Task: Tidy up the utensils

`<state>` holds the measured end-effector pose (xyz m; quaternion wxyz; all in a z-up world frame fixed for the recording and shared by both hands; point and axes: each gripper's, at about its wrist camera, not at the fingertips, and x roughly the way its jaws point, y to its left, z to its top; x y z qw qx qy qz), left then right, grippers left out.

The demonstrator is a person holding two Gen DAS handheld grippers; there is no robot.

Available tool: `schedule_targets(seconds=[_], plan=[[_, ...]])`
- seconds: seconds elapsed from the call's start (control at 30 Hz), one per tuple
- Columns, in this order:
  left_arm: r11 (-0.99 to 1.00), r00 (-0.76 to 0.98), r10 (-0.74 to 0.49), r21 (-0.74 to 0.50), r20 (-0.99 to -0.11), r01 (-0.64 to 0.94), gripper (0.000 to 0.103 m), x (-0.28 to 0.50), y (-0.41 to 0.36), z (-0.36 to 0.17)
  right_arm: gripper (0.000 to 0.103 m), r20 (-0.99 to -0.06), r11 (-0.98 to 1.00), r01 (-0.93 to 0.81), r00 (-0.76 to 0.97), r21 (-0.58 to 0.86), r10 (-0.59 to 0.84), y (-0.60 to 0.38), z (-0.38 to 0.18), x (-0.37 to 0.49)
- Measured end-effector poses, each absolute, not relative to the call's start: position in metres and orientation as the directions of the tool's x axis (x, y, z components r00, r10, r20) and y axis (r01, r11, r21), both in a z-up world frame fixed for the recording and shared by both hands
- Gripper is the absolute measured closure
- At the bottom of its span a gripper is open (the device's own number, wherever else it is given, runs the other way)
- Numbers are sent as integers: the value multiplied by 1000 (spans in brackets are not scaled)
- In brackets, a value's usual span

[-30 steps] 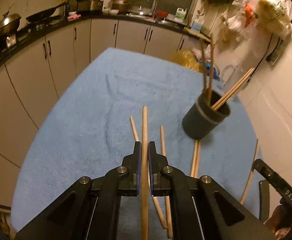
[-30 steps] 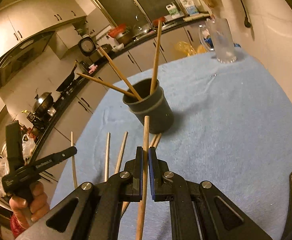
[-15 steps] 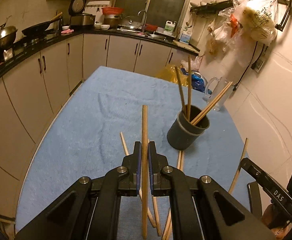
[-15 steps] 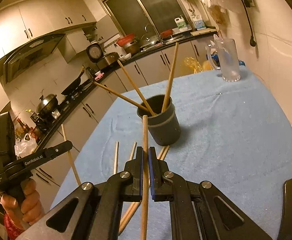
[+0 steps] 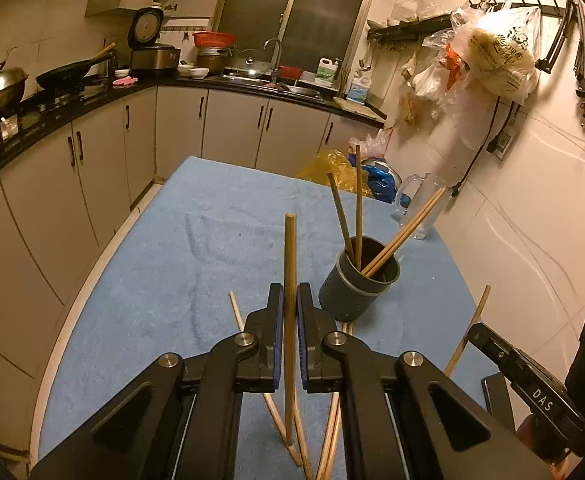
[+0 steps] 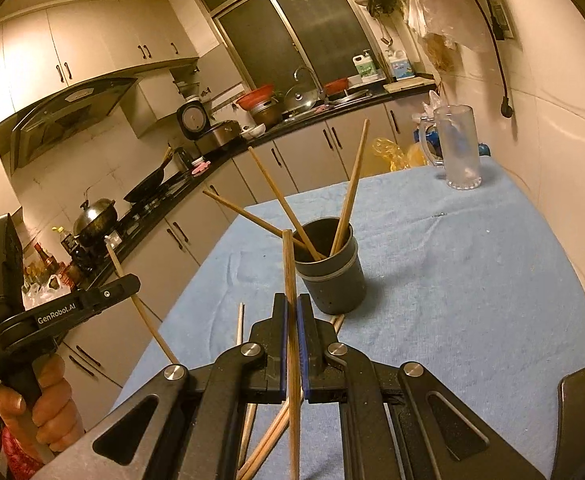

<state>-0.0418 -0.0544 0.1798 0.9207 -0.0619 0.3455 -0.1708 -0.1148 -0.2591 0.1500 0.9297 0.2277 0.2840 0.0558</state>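
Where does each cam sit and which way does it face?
Left wrist: on the left tool, looking along its fingers and clamped chopstick over the blue cloth toward the counter; right tool's body at lower right.
Right wrist: on the right tool, facing the same table; its own chopstick clamped, the person's left hand at left.
Shared: dark holder cup, glass mug.

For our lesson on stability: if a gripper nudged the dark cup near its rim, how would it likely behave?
The dark cup is taller than wide, so a rim nudge could tip it. Its chopsticks lean outward above the rim, probably adding top weight. The blue cloth likely grips its base, favouring tipping over sliding.
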Motion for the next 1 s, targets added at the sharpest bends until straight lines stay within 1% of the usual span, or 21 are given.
schedule_targets(seconds=[0.17, 0.23, 0.5, 0.57, 0.63, 0.7, 0.73, 0.8, 0.83, 0.93, 1.0], plan=[[930, 708, -368, -237, -603, 281, 97, -39, -55, 188, 98, -495, 891, 24, 838, 453, 229, -259, 155, -115], [929, 712, -369, -231, -598, 288, 97, -39, -58, 193, 102, -489, 891, 21, 842, 454, 229, -260, 157, -114], [923, 723, -384, -218, -574, 317, 97, -37, -73, 209, 102, -465, 894, 19, 859, 448, 215, -268, 169, -110], [922, 722, -385, -217, -575, 320, 97, -37, -74, 208, 102, -504, 893, 32, 835, 449, 223, -269, 162, -103], [922, 720, -387, -217, -576, 321, 97, -37, -75, 207, 102, -554, 866, 70, 793, 495, 252, -279, 148, -93], [920, 719, -391, -221, -575, 324, 97, -38, -75, 207, 98, -613, 861, 121, 751, 494, 246, -287, 133, -79], [920, 719, -392, -221, -574, 324, 97, -38, -75, 207, 95, -646, 859, 158, 727, 487, 233, -293, 124, -71], [918, 719, -395, -220, -572, 329, 97, -38, -75, 207, 79, -720, 857, 223, 658, 465, 219, -305, 100, -52], [918, 718, -397, -221, -572, 330, 97, -38, -74, 207, 77, -742, 856, 237, 633, 459, 223, -309, 91, -44], [915, 717, -402, -227, -570, 333, 97, -38, -74, 207, 77, -810, 865, 298, 555, 404, 187, -316, 64, -24], [915, 717, -402, -230, -570, 330, 97, -38, -74, 207, 77, -830, 868, 314, 529, 384, 175, -318, 52, -14]])
